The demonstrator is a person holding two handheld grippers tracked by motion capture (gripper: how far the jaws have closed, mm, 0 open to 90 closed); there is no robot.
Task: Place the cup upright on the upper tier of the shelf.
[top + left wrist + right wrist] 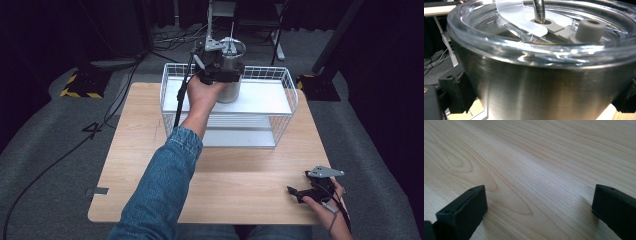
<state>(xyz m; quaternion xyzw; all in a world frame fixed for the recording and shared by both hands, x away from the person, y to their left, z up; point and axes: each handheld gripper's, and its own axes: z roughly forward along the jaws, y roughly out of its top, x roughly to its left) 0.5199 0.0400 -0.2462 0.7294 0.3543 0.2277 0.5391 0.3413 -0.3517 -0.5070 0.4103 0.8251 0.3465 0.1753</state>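
High view: at the desk's near right edge, the right gripper rests with fingers spread wide, empty, bare wood around. Far off, the left gripper's fingers clasp the steel tumbler on the wire rack's top shelf.

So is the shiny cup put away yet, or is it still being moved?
Nearly there. The left gripper has its jaws closed around the steel tumbler, which has a clear lid and a straw, and it is at the top shelf of the white wire rack. Whether it rests there yet is hard to tell. Letting go is what's left. The right gripper waits open over the wooden table, holding nothing.
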